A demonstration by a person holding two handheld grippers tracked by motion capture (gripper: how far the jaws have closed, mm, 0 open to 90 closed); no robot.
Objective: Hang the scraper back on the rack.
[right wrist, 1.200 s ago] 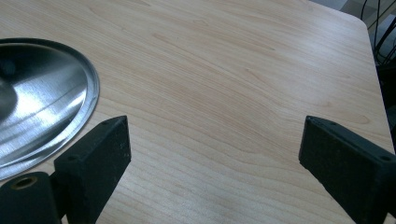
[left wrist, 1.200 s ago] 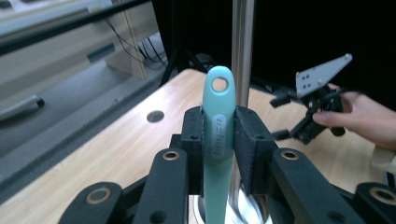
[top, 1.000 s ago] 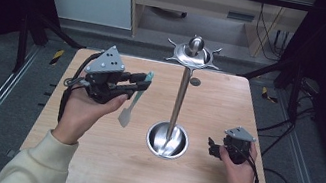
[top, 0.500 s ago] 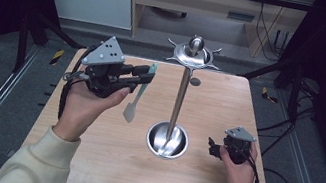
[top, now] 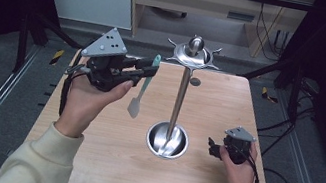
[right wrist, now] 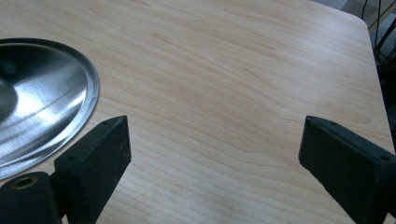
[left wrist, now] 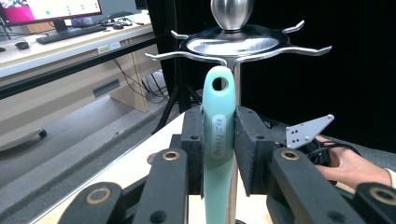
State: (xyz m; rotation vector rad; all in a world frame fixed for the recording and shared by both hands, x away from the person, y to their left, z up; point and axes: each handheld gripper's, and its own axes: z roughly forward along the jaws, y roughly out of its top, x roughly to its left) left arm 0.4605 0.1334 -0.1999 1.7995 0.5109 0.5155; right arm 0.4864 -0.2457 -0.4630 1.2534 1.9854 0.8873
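Wooden table (top: 88, 159) carries a tall steel hook stand (top: 179, 99) at frame centre. At upper left, the left gripper (top: 152, 69) clamps a mint-green plastic spatula (top: 143, 88), lifted near the hooks; hanging is not yet done. At lower right, the right gripper (right wrist: 215, 154) rests wide open.

Left hand (top: 86, 98) was raised above the table's left half, palm up under the left gripper (top: 151, 70), forearm in a cream sleeve coming in from the bottom left. Its jaws pointed right, toward table centre, and were clamped tight; the grey three-cornered plate sat on top, tilted. Right hand (top: 238, 163) rested low at the right side, wrapped around the right gripper (top: 210, 147). Its jaws faced left, spread wide apart, nothing between them.
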